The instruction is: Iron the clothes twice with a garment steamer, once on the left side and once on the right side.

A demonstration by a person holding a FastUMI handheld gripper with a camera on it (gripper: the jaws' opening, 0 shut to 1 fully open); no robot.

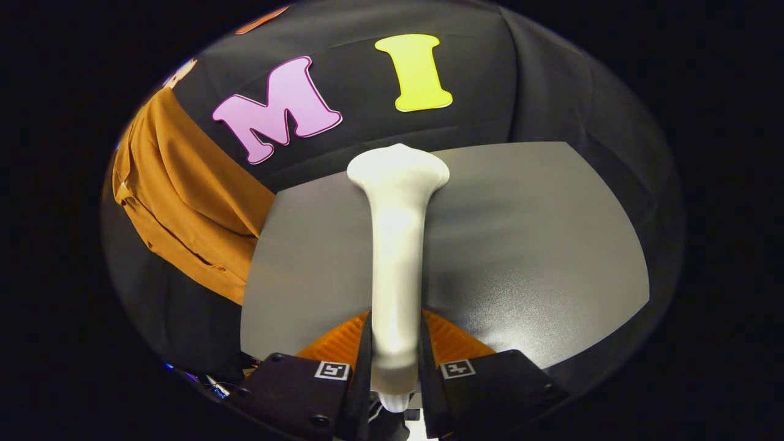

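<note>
Over grey table (520, 245), claw (395, 367) clamps steamer (397, 245) pointing forward.

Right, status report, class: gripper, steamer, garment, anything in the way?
Gripper shut on white plastic garment steamer, head pointing ahead over grey table. Hanging orange-brown fabric garment off to the side, untouched. Nothing between them.
</note>
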